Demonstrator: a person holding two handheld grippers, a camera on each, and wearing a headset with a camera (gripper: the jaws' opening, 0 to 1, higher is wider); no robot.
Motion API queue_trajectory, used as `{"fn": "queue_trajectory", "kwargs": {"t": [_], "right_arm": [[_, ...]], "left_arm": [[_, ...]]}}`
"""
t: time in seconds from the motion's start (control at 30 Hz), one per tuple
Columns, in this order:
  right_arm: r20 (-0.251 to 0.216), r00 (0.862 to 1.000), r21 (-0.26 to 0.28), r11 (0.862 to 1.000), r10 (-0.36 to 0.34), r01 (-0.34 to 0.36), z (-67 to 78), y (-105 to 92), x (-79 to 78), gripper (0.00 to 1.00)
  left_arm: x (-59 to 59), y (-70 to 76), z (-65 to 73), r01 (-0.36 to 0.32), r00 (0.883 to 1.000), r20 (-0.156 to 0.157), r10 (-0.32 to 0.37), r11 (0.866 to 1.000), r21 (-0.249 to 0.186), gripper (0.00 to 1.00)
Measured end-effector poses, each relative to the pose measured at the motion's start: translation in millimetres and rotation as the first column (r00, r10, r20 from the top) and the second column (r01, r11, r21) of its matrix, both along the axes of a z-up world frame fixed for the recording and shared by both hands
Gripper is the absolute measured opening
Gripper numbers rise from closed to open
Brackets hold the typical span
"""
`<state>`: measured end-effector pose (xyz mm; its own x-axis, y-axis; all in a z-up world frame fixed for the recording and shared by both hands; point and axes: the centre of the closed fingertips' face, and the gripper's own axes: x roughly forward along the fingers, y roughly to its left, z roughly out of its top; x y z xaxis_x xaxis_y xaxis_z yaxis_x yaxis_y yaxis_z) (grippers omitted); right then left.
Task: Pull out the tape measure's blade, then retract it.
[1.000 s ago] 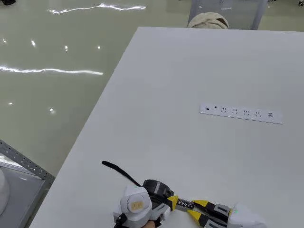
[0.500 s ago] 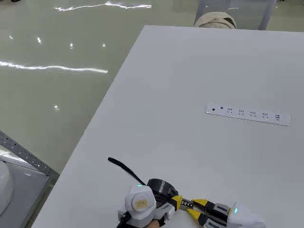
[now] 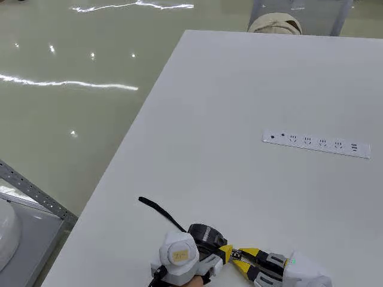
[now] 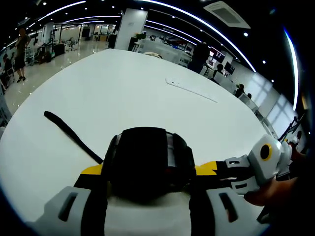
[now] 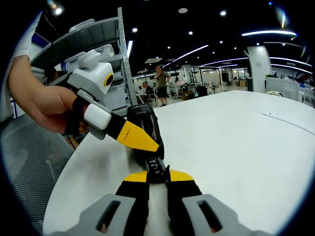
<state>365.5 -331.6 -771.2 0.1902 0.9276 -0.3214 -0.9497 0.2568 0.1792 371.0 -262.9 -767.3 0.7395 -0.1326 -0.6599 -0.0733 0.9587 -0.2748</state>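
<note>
1. Compared with a second ago: a sideways drift of the whole head view, so camera motion, not travel of table [image 3: 251, 89] or power strip [image 3: 316, 143]; exposed blade [image 3: 235, 256] between the two claws seemingly a touch shorter
2. Judged mid-task: only a short stub of blade out, impossible to tell whether early in the pull or late in the retraction; full retraction left to do either way
3. Left gripper [image 4: 147, 169] clamped around tape measure [image 4: 147, 147] by its case, at the table's near edge; right gripper [image 5: 156, 175] pinched together on the blade tip, just beside the case
4. Counts, large to small: one table, one power strip, two grippers, one tape measure, one strap [image 3: 158, 210] trailing from the case, one blade
</note>
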Motion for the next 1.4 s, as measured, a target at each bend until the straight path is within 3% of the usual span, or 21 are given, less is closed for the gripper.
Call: {"fn": "queue_trajectory", "kwargs": {"t": [0.63, 1.2, 1.4], "right_arm": [[0.003, 0.999, -0.009, 0.999, 0.051, -0.051, -2.2, 20.0, -1.0, 0.12], [-0.002, 0.999, -0.02, 0.999, 0.048, -0.048, -5.5, 19.3, 0.7, 0.13], [0.01, 0.998, -0.021, 0.998, 0.056, -0.056, -5.3, 19.4, -0.4, 0.14]], "left_arm": [[0.4, 0.2, -0.3, -0.003, 1.0, 0.001, 0.003, 1.0, -0.007, 0.65], [0.3, 0.1, -0.1, 0.007, 1.0, 0.001, -0.007, 1.0, 0.004, 0.65], [-0.3, -0.2, -0.3, 0.017, 1.0, 0.015, -0.017, 1.0, 0.015, 0.67]]}}
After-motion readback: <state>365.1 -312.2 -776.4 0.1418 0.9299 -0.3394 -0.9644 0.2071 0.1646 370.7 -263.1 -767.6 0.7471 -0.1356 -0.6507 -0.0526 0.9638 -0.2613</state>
